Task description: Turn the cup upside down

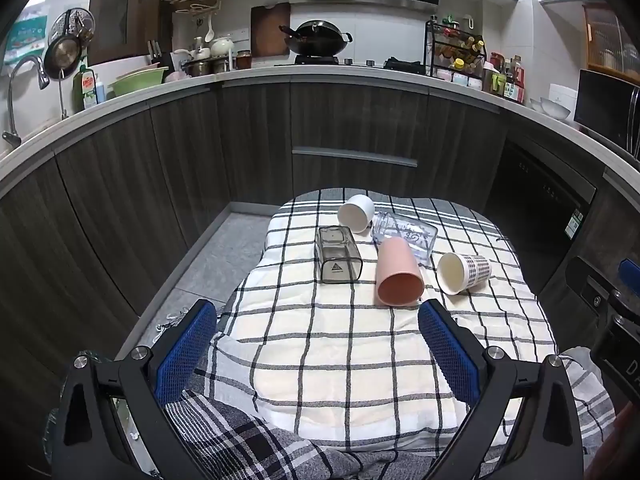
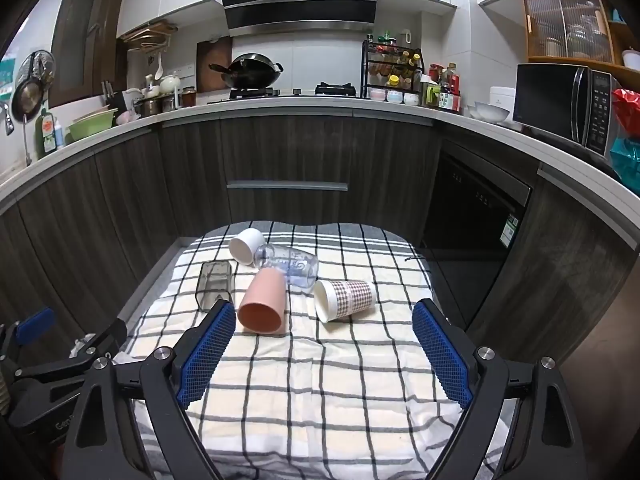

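Several cups lie on their sides on a checked cloth (image 1: 320, 352) (image 2: 320, 380): a pink cup (image 1: 398, 274) (image 2: 262, 302), a white cup (image 1: 356, 212) (image 2: 246, 245), a checked paper cup (image 1: 464, 272) (image 2: 344, 298), a grey square cup (image 1: 338, 254) (image 2: 214, 284) and a clear glass jar (image 1: 406, 236) (image 2: 290, 264). My left gripper (image 1: 318, 320) is open and empty, short of the cups. My right gripper (image 2: 324, 318) is open and empty; the pink cup and the paper cup lie just beyond its fingertips.
The cloth covers a small table in front of dark kitchen cabinets (image 1: 352, 128). The floor (image 1: 224, 248) lies left of the table. The right gripper's body shows at the right edge of the left wrist view (image 1: 612, 312); the left gripper's body shows at the lower left of the right wrist view (image 2: 48, 352).
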The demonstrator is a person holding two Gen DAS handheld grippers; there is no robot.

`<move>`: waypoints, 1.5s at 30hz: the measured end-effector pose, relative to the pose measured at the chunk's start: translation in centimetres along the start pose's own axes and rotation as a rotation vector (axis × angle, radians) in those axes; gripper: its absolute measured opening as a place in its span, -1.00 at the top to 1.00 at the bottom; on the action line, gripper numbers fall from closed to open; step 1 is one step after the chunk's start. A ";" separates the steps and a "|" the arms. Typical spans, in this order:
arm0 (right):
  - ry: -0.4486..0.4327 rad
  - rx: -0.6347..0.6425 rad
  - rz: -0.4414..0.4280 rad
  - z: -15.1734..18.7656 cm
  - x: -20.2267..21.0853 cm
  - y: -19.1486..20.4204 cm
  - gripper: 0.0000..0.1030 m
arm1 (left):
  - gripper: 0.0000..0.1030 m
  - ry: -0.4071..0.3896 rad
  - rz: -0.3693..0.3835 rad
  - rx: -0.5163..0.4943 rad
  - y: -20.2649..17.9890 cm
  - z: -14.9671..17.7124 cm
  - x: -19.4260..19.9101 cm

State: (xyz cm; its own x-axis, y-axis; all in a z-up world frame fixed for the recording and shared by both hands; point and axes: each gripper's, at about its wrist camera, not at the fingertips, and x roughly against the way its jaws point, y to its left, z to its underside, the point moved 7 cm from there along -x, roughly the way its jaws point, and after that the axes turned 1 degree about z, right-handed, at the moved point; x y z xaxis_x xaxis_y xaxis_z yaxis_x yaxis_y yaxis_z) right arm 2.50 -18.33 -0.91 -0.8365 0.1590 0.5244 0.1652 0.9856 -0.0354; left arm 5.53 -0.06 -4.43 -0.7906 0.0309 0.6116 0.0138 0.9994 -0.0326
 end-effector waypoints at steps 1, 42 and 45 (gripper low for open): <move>0.001 0.001 0.000 0.0 0.0 0.0 -0.75 | -0.99 0.000 0.000 0.000 0.0 0.0 0.0; 0.004 0.000 0.000 0.1 -0.3 0.0 -0.75 | -0.99 0.004 -0.015 -0.001 0.5 0.3 -0.5; 0.005 -0.003 -0.001 0.1 -0.3 -0.1 -0.75 | -0.99 0.003 -0.015 -0.002 0.5 0.3 -0.5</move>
State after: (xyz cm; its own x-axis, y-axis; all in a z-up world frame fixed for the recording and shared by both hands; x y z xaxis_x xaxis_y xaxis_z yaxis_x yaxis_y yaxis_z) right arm 2.73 -18.44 -1.17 -0.8341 0.1581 0.5285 0.1663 0.9855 -0.0324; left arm 5.76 0.41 -4.98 -0.7891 0.0157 0.6141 0.0031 0.9998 -0.0215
